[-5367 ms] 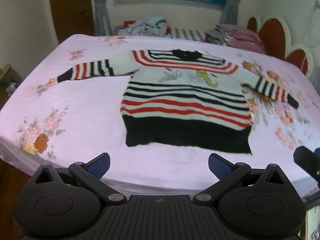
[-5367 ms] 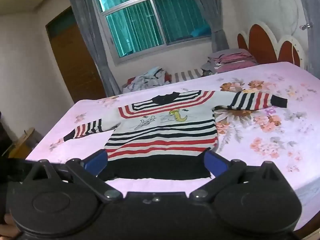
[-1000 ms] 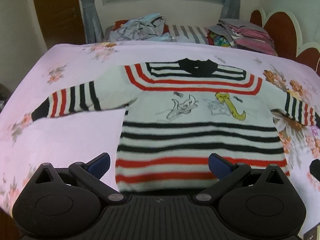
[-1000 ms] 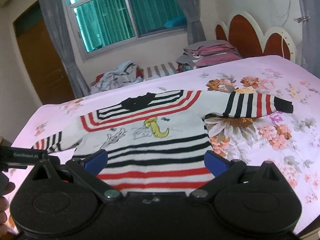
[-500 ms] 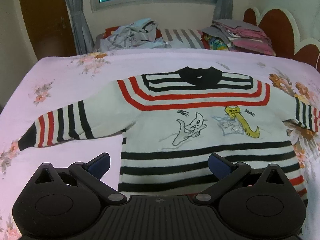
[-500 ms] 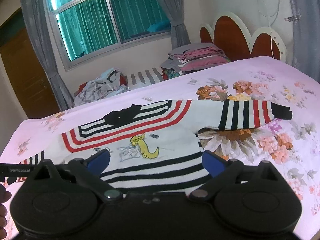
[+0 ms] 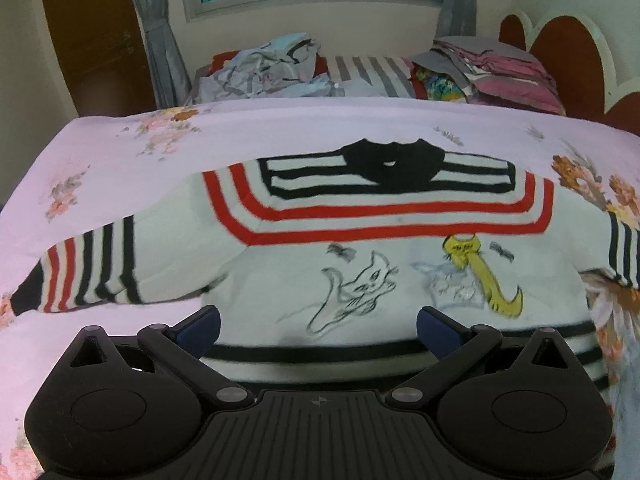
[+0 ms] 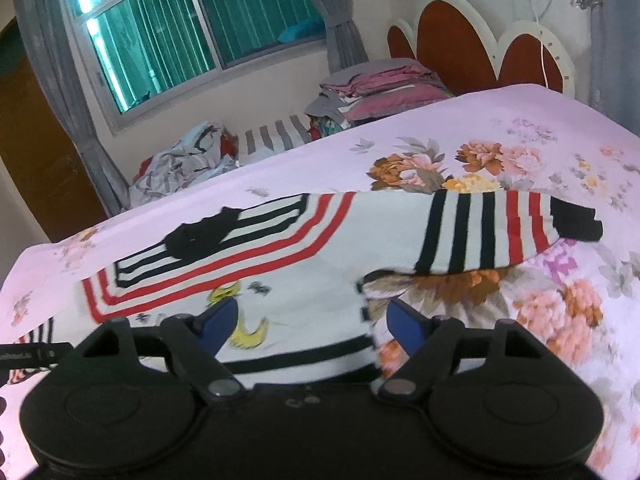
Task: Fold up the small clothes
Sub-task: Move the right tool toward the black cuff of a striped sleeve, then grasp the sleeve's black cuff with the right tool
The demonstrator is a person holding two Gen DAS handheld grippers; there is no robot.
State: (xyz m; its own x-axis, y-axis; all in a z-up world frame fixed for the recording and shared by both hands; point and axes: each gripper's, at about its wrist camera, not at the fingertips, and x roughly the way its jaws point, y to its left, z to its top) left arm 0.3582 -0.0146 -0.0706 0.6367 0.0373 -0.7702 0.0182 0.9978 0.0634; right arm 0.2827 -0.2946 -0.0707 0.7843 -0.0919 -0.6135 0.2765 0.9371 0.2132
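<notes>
A small white sweater [image 7: 360, 248] with red and black stripes, a black collar and cat drawings lies flat on the bed, both sleeves spread out. My left gripper [image 7: 318, 326] hovers open above the chest near the left armpit, nothing between its blue pads. In the right wrist view the same sweater [image 8: 304, 280] lies with its right sleeve [image 8: 492, 232] stretched to the right. My right gripper [image 8: 312, 322] hangs over the sweater's right side edge below that sleeve; its jaws are closing, and the pads are apart from the cloth.
The bed carries a pink flowered sheet [image 7: 120, 152]. Beyond its far edge lie a heap of crumpled clothes [image 7: 264, 68] and a stack of folded clothes [image 7: 496, 68]. A scalloped headboard [image 8: 472, 44] stands at the right, a window [image 8: 192, 32] behind.
Both grippers have moved forward over the sweater, from its lower stripes up to the chest. The right gripper's pads have come closer together.
</notes>
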